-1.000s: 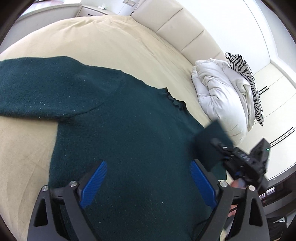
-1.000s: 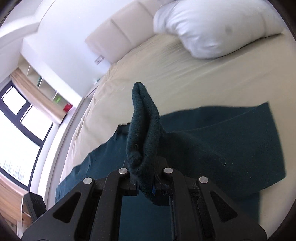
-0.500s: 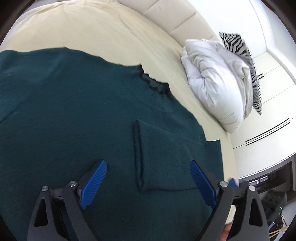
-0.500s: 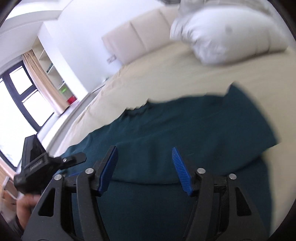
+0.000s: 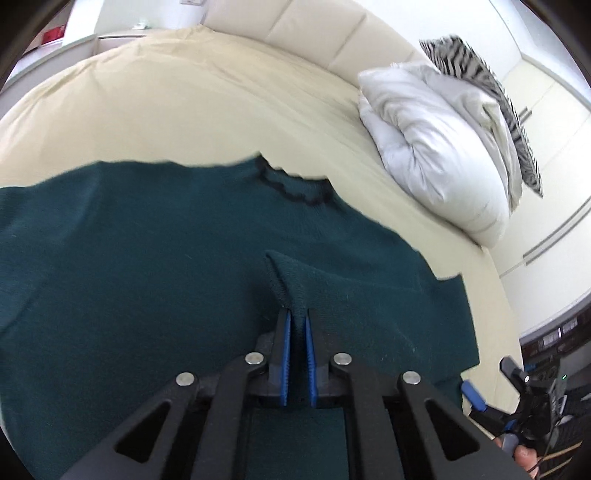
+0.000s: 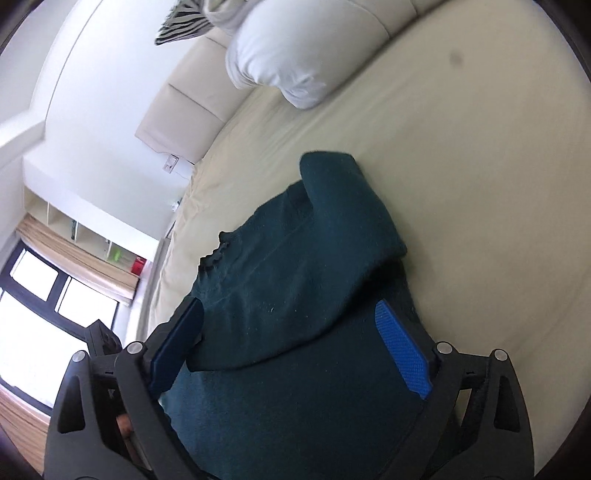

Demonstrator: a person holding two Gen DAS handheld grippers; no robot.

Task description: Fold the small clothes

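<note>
A dark green knit sweater lies flat on the beige bed, its frilled neckline towards the headboard. One sleeve is folded across its body. My left gripper is shut on the cuff of that folded sleeve, which stands up in a small peak. My right gripper is open and empty, just above the sweater's lower body, and shows at the lower right of the left wrist view.
The beige bed sheet spreads around the sweater. A white folded duvet and a zebra-striped pillow lie by the cream headboard. Windows and shelves stand beyond the bed's far side.
My right gripper laid the sleeve across the sweater's body, let go and opened. My left gripper then moved onto the sleeve cuff and shut on it.
</note>
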